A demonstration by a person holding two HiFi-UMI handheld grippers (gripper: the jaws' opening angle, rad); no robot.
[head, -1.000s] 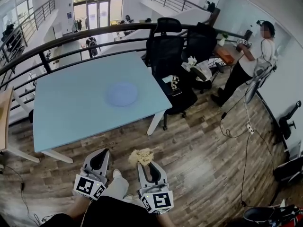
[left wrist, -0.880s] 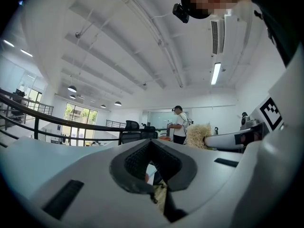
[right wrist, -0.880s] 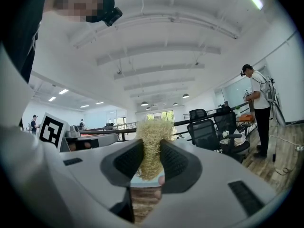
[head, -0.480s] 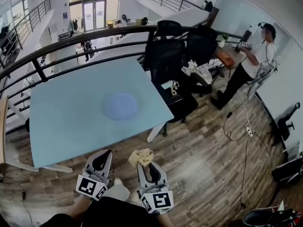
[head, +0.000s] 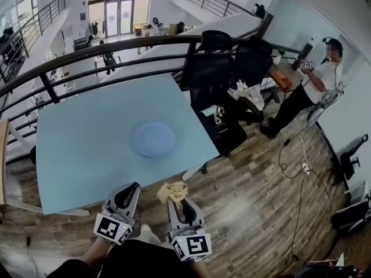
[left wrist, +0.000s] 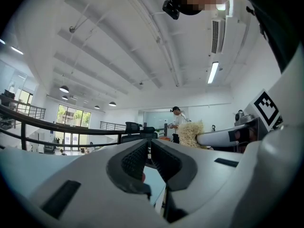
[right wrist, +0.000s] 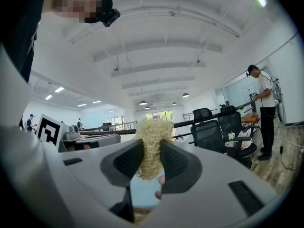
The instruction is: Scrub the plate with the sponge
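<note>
Holding of the sponge (head: 173, 191) is done by the right gripper (head: 175, 201): jaws are clamped on its lower part, with the fibrous top left sticking out past the pads. The left gripper (head: 127, 190) is drawn nearly closed, nothing between its jaws. Sponge is judged light, soft and springy, so a pinch across the middle is advised to stop it folding under pressure. The plate (head: 152, 139) is seen flat on the blue table (head: 81, 149), well apart from both grippers. It is likely slick and breakable, and should be pinned at the rim. The near table edge must be crossed first. Open tabletop is seen all round the plate; the railing (head: 87, 51) and chairs (head: 211, 68) are beyond the far sides.
</note>
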